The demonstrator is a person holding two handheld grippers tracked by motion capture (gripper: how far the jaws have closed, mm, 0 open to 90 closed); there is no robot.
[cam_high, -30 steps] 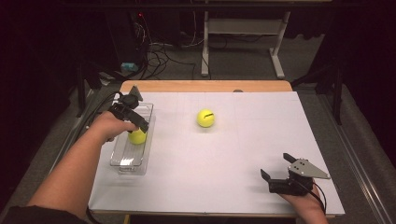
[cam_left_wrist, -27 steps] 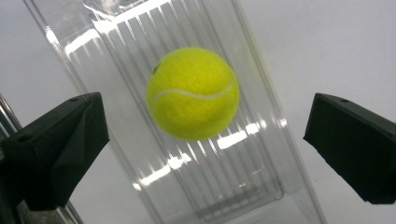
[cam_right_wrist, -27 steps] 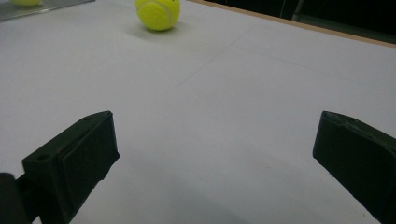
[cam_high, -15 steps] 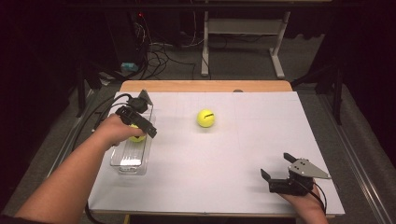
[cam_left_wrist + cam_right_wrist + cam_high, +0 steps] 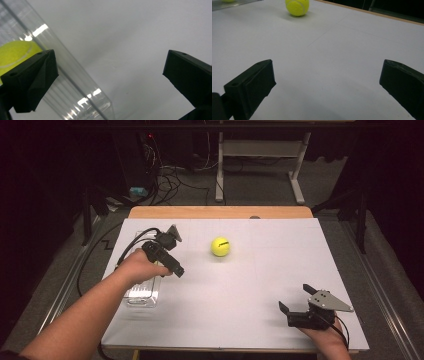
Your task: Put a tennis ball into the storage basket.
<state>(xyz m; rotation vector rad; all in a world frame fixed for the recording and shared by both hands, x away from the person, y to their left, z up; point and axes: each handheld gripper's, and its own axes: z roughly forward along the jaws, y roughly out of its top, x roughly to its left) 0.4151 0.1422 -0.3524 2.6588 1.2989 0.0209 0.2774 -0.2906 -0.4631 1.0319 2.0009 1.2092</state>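
Hovering left claw (image 5: 110,82) | jaws wide | ball (image 5: 15,56) boxed beside left jaw

My left forearm reaches in from the lower left, hand wrapped round the left gripper (image 5: 176,268), its nose tipped forward and down to my right with the jaws spread wide and nothing between them. My right hand (image 5: 324,340) sits low at the near right edge, holding the right gripper (image 5: 295,299) level and pointed up the table towards the left, jaws just as wide apart and empty
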